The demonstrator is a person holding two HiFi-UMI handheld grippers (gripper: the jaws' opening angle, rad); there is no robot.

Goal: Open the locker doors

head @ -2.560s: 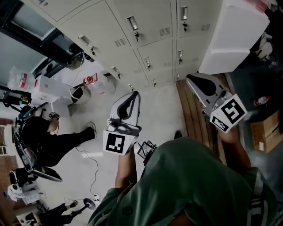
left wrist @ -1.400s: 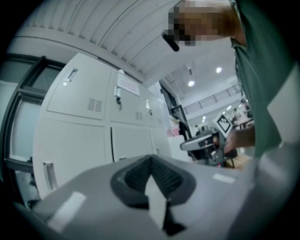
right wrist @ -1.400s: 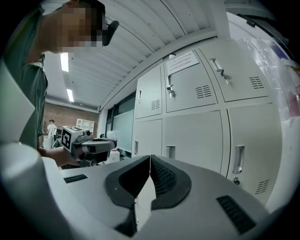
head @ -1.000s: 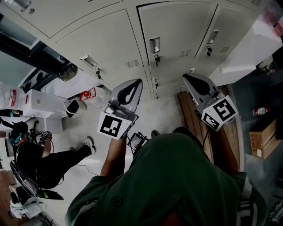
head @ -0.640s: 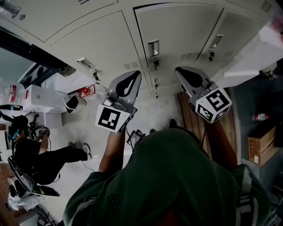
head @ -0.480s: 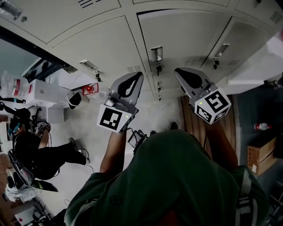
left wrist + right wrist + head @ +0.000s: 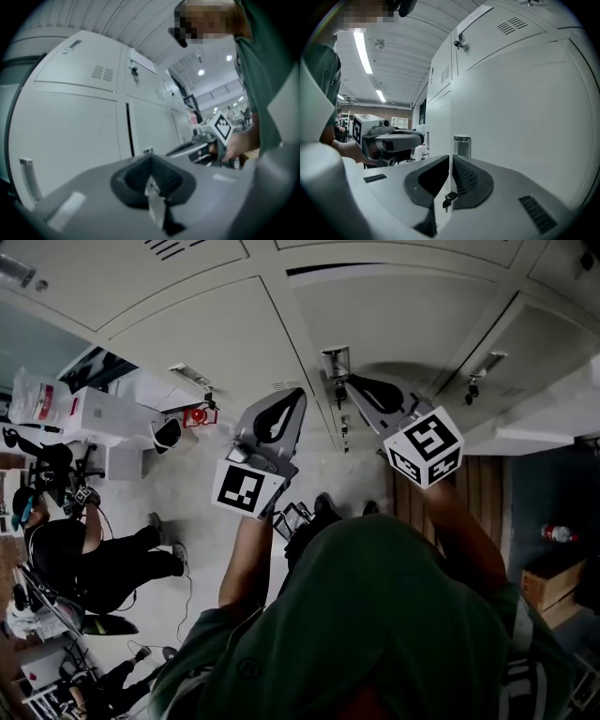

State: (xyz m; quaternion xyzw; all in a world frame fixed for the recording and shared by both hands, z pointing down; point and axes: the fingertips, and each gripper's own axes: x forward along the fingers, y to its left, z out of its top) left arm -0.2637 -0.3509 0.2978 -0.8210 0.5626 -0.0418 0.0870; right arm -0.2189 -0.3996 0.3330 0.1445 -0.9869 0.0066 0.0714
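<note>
In the head view the pale metal locker bank [image 7: 394, 306] spans the top of the frame, its silver door handle [image 7: 335, 362] at upper centre, the right gripper [image 7: 352, 385] just below and right of it, the left gripper [image 7: 292, 401] further left, white cartons [image 7: 94, 413] at the far left, and brown wooden planks [image 7: 469, 493] at the right.

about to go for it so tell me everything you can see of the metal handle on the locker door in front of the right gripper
The handle is a small upright rectangular pull of shiny, chrome-looking metal, set near the left edge of a pale grey locker door that looks shut. A dark key hangs in the lock just below it. It stands just beyond the tip of the right gripper, whose jaws are together. Nothing visibly touches it.
</note>
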